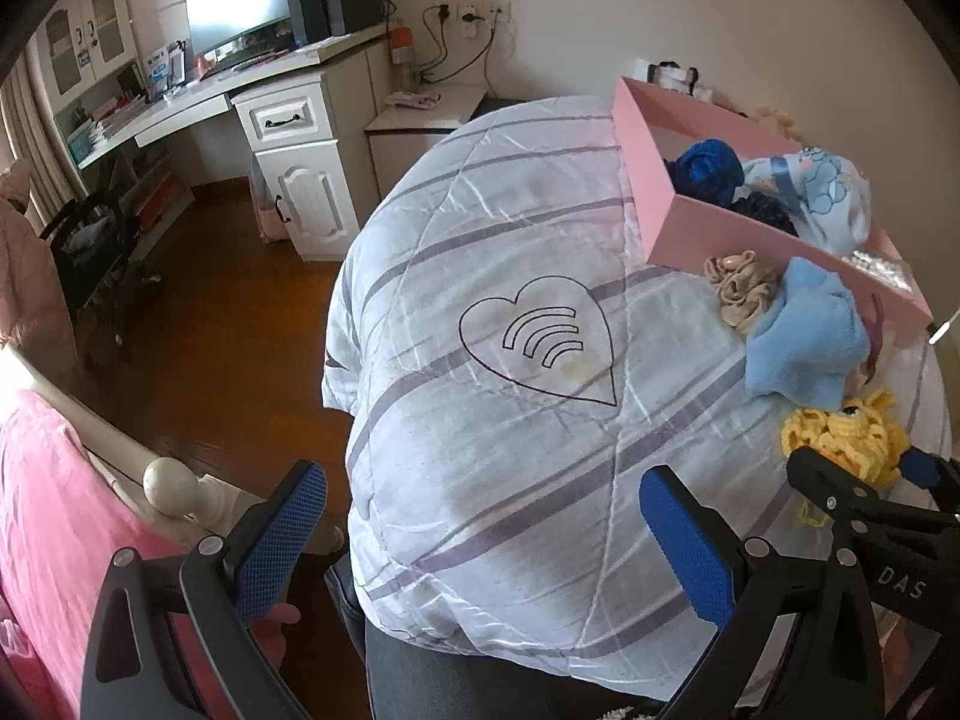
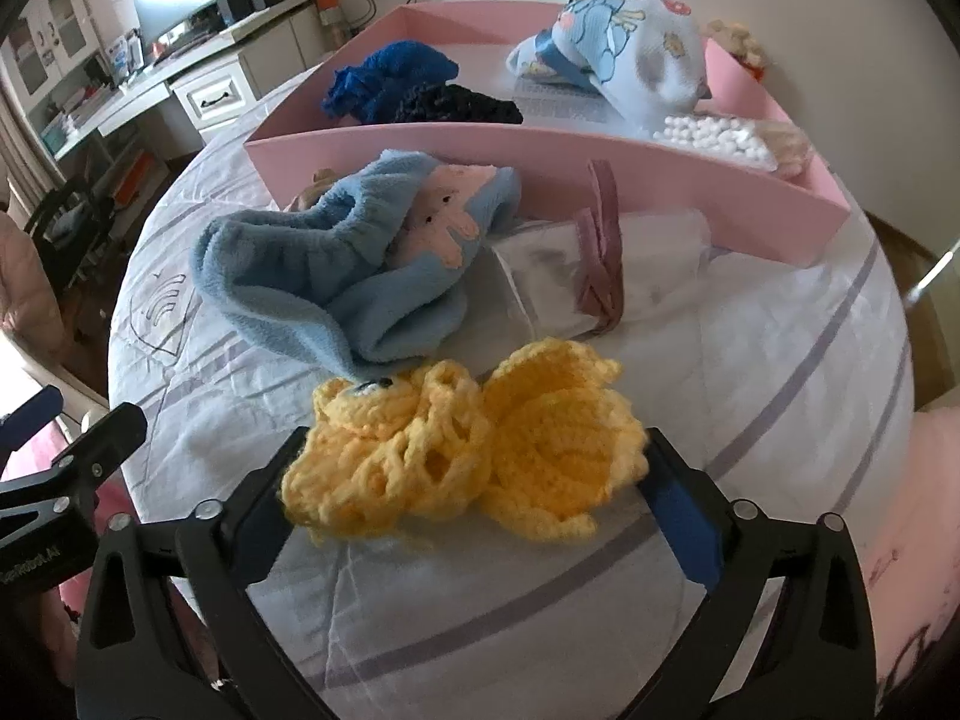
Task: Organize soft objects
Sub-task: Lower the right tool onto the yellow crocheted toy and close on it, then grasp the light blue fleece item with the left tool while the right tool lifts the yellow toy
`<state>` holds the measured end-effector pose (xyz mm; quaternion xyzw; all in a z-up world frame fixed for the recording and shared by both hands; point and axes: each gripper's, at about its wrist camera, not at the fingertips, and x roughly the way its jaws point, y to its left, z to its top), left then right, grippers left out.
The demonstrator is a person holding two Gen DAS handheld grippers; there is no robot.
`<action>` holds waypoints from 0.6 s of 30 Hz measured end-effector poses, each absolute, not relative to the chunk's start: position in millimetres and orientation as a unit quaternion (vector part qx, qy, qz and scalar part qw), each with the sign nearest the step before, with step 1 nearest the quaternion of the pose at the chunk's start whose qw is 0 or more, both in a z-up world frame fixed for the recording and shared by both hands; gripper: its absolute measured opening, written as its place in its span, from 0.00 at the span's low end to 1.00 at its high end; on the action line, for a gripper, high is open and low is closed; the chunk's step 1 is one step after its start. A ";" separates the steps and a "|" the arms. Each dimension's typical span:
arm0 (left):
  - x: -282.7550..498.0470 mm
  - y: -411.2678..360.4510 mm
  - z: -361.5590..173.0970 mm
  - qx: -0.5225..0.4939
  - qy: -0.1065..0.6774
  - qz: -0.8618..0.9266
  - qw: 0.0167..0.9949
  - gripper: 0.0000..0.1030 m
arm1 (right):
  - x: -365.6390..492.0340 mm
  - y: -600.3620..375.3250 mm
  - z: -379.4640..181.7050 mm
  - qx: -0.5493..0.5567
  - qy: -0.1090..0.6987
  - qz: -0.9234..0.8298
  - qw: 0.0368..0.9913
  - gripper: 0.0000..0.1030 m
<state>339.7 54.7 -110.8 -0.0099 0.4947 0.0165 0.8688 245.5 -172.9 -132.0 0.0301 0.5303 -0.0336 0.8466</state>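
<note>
A yellow crochet toy (image 2: 462, 450) lies on the striped quilt (image 2: 780, 360) between the fingers of my right gripper (image 2: 468, 480), which is wide open around it; the pads look close to its sides. It also shows in the left wrist view (image 1: 846, 438). Behind it lie a light blue fleece item (image 2: 336, 276) and a clear pouch with a mauve ribbon (image 2: 600, 258). A pink box (image 2: 540, 150) holds a dark blue knit (image 2: 390, 78), a printed pale blue cloth (image 2: 624, 54) and a bag of white balls (image 2: 714, 141). My left gripper (image 1: 480, 528) is open and empty over the quilt.
A beige scrunchie (image 1: 741, 288) lies by the pink box (image 1: 648, 180). A heart drawing (image 1: 540, 342) marks the quilt. A white desk with a monitor (image 1: 240, 12), a black chair (image 1: 90, 252) and wooden floor lie to the left. A pink bedspread (image 1: 48, 510) and bedpost are near left.
</note>
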 end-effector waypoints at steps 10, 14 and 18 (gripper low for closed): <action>333.7 35.5 -102.5 0.000 0.486 -0.004 0.874 1.00 | 229.2 -175.2 -117.7 0.014 0.499 -0.023 0.866 0.39; 329.1 20.4 -94.0 0.003 0.478 -0.021 0.878 1.00 | 216.4 -185.7 -107.2 0.009 0.483 -0.022 0.875 0.35; 325.8 1.1 -86.1 0.009 0.470 -0.040 0.882 1.00 | 204.9 -207.1 -98.9 0.026 0.472 -0.041 0.880 0.35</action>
